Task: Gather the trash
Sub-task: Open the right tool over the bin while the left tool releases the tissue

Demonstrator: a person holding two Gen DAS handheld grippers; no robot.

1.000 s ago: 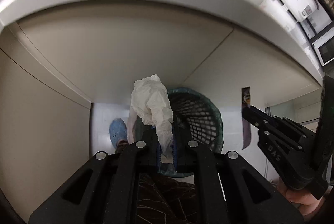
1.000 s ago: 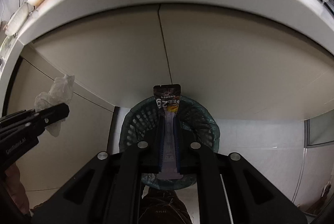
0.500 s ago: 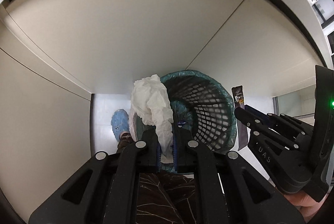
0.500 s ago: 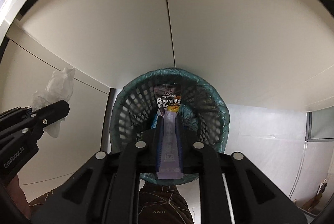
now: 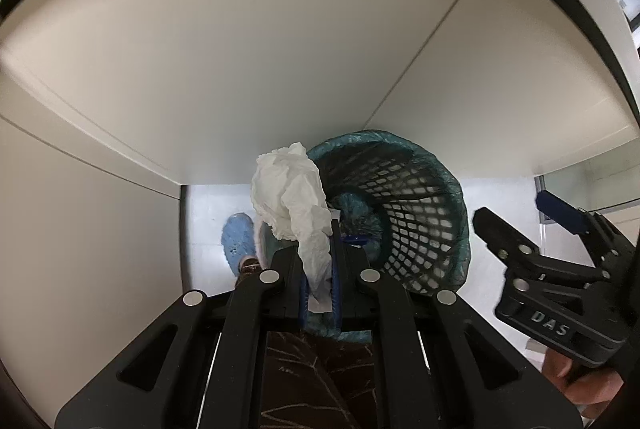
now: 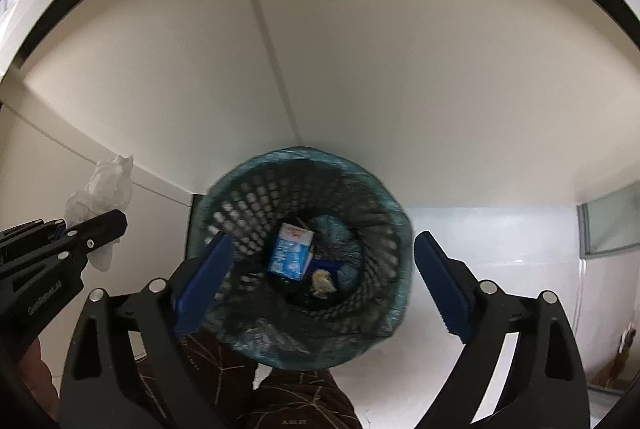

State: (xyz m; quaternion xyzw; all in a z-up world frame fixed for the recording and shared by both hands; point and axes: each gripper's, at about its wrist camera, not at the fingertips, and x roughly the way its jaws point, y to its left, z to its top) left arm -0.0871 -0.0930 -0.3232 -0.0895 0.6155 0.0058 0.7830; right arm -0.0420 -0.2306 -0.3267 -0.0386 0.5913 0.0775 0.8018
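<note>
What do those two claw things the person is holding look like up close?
Both are matte black plastic frames with triangular cut-outs and round silver rivets. The right gripper ends in two flat blue pads with toothed edges; its side reads "DAS" in the left wrist view. The left gripper has the same blue pads, with pale lettering along its side.

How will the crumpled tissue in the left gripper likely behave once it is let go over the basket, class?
The tissue looks floppy: it droops over the left gripper. Probably very light, so it may flutter. Held beside the basket rim, it could drift and miss.
</note>
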